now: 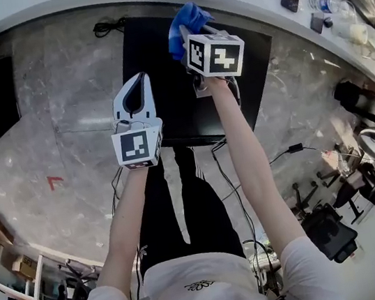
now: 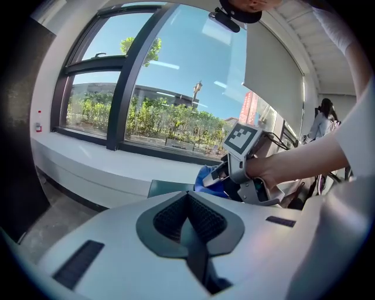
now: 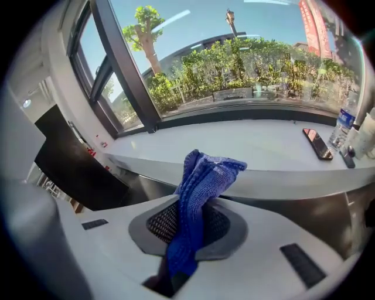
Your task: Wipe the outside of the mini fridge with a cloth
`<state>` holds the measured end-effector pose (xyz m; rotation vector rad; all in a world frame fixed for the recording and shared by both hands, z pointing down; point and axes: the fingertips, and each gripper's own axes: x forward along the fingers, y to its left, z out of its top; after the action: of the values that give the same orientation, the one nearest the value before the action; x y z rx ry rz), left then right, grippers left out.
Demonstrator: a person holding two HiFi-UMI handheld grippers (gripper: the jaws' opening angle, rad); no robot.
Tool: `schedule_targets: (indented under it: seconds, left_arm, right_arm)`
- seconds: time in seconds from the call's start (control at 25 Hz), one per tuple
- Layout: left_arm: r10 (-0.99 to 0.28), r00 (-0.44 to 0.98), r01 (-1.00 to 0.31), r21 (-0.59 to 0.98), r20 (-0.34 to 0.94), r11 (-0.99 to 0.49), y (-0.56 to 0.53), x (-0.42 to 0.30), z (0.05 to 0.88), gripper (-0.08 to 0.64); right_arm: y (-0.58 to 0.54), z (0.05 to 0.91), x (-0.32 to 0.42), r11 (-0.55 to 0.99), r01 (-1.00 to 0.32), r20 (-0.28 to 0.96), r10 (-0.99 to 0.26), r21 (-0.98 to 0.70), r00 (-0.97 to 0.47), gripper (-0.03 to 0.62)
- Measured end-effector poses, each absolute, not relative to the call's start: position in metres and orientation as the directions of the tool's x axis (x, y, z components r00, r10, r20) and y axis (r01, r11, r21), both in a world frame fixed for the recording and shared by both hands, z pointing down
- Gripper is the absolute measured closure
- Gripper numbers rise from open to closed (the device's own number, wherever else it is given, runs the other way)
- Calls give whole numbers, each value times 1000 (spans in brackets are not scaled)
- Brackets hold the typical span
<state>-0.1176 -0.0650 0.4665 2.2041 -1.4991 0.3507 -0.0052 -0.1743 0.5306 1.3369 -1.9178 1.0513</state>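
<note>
Right gripper (image 3: 188, 229) jaws pinched on the blue cloth (image 3: 202, 176), bunched end forward for wiping, over the black mini fridge (image 1: 175, 105) top below the window ledge (image 3: 258, 146); contact unclear. Left gripper (image 2: 188, 220) jaws closed together, empty, parked aside clear of the wipe.

Lower end of the cloth (image 3: 202, 181) (blue knit) vanishes inside the right gripper (image 3: 188, 225).

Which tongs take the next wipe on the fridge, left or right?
Right. The right tongs are shut on the blue cloth, above the top of the black mini fridge. The left tongs are shut on nothing, so they would probably need the cloth first.
</note>
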Motion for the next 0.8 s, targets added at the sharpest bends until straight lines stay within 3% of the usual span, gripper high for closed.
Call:
schedule_targets:
  seconds: [0.8]
  left_arm:
    - [-776, 435, -900, 197, 457, -389, -57, -20, 475, 555]
  right_arm:
    - [-143, 534, 204, 100, -991, 832, -540, -87, -127, 511]
